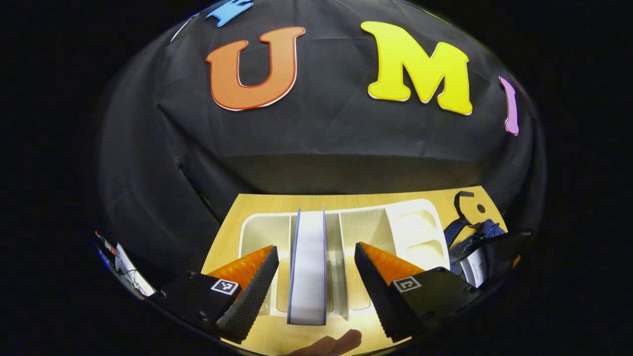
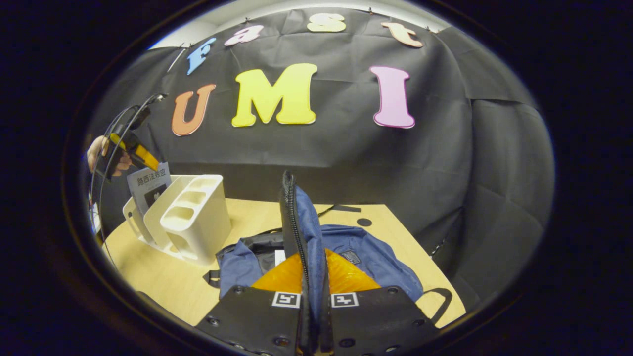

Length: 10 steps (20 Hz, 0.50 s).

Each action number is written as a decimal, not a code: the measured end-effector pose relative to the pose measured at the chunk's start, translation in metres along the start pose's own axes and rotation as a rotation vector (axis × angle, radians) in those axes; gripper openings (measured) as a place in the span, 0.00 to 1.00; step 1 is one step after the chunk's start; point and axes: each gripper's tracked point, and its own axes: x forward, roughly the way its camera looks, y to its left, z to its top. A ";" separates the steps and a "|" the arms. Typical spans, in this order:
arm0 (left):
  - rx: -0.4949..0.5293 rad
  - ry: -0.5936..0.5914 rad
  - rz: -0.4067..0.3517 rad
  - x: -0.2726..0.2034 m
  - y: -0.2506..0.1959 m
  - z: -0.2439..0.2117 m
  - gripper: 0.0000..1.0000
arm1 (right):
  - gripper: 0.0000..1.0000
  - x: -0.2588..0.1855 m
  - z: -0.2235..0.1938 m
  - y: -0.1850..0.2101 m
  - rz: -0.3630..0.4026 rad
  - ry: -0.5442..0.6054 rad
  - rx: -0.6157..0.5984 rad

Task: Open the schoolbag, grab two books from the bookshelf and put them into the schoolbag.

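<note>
The left gripper (image 1: 316,284) is spread wide, its fingers on either side of an upright book (image 1: 307,267) in the white bookshelf (image 1: 415,232), touching nothing. The right gripper (image 2: 312,316) is clenched on the zippered flap (image 2: 296,222) of the blue schoolbag (image 2: 368,257), lifting it upright. The schoolbag lies on the bench (image 2: 158,277), just beside the bookshelf.

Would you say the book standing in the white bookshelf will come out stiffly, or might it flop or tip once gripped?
The book stands upright on its own, so it probably stays fairly stiff. Its thick page block suggests moderate weight. The left gripper is open with fingers on either side; a grip near one edge might let it tilt, and lifting could nudge the light-looking bookshelf.
</note>
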 end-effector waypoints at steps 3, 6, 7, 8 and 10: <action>-0.004 0.120 -0.010 0.022 -0.009 -0.010 0.96 | 0.08 0.004 -0.005 0.007 0.024 -0.001 0.011; -0.001 0.237 -0.007 0.028 -0.001 -0.023 0.93 | 0.08 0.006 -0.006 0.004 0.029 -0.002 0.015; -0.020 0.269 -0.014 0.029 0.000 -0.029 0.92 | 0.08 0.006 -0.006 0.003 0.031 -0.002 0.023; -0.042 0.295 -0.013 0.032 0.002 -0.030 0.91 | 0.08 0.006 -0.007 0.000 0.032 -0.002 0.031; -0.060 0.303 -0.031 0.033 0.002 -0.031 0.84 | 0.08 0.007 -0.008 -0.004 0.029 0.004 0.050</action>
